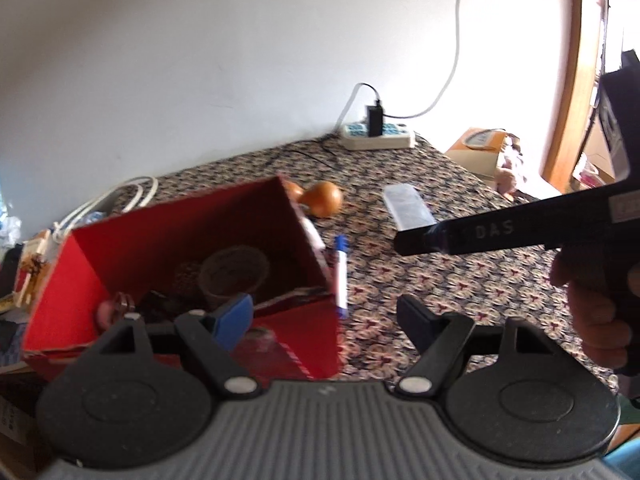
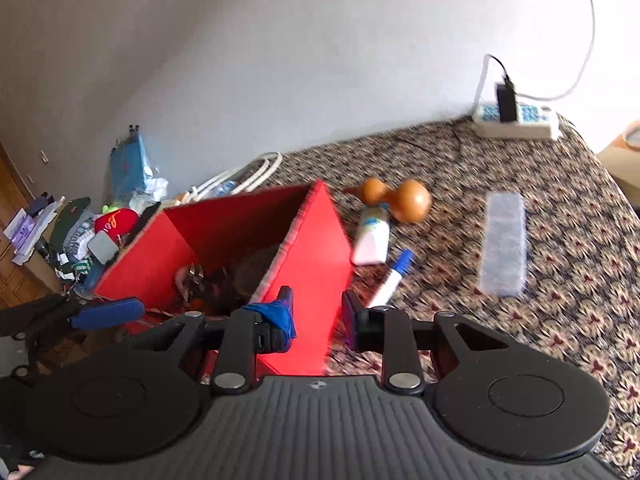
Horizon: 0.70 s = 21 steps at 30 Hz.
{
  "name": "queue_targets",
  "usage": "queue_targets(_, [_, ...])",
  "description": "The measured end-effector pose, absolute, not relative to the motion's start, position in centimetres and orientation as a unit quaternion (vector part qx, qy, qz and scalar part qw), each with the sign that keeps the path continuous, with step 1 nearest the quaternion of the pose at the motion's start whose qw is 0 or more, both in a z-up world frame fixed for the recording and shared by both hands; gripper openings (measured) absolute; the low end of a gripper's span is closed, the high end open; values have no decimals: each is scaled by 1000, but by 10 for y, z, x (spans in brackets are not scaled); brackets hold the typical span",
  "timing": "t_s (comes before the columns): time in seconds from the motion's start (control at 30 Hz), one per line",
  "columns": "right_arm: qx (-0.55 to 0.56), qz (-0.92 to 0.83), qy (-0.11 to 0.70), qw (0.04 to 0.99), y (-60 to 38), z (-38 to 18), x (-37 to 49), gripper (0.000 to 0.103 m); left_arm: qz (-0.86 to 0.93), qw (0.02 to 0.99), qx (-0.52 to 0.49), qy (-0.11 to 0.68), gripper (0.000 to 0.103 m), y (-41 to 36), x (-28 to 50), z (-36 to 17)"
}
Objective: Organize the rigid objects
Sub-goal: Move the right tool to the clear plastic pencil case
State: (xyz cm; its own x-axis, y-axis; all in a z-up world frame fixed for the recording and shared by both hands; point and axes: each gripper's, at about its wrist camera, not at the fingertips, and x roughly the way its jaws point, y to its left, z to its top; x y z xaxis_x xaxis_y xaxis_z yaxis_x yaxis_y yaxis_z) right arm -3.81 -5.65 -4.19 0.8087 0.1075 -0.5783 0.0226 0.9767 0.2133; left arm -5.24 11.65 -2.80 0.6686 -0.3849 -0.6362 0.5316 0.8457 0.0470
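A red cardboard box [image 1: 140, 240] [image 2: 316, 240] stands open on the patterned tablecloth, holding a brown round lid [image 1: 234, 272] and small metal bits. To its right lie a blue-capped white pen [image 1: 340, 276] [image 2: 390, 280], a white bottle [image 2: 372, 240], an orange gourd-shaped piece [image 1: 320, 198] [image 2: 400, 200] and a clear plastic case [image 1: 408, 208] [image 2: 504, 244]. My left gripper [image 1: 324, 316] hovers wide open over the box's near right corner. My right gripper [image 2: 318, 314] hangs above the box's right wall, its jaws narrowly apart with nothing pinched.
A power strip [image 1: 378, 136] [image 2: 516, 120] with a plugged charger sits at the table's far edge by the wall. White cable [image 2: 240, 180] and a heap of clutter [image 2: 100, 224] lie left of the box. A hand [image 1: 592, 312] holds the right tool.
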Motion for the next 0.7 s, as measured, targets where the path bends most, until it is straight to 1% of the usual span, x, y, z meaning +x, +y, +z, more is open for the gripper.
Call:
queue_targets(0.2, [114,10,349,930,-90,-63,-54,9,-277,883,131,355,80,75,-59,-53])
queue_targets(0.47, [155,-1,395,906,-138,-88,-63,9,-276,862,145,399,81,23,-50,-89])
queue_targets(0.7, [175,-20,405,897,-182,-94,-55,9,-258,869,145,396,81,-16,-26,-101])
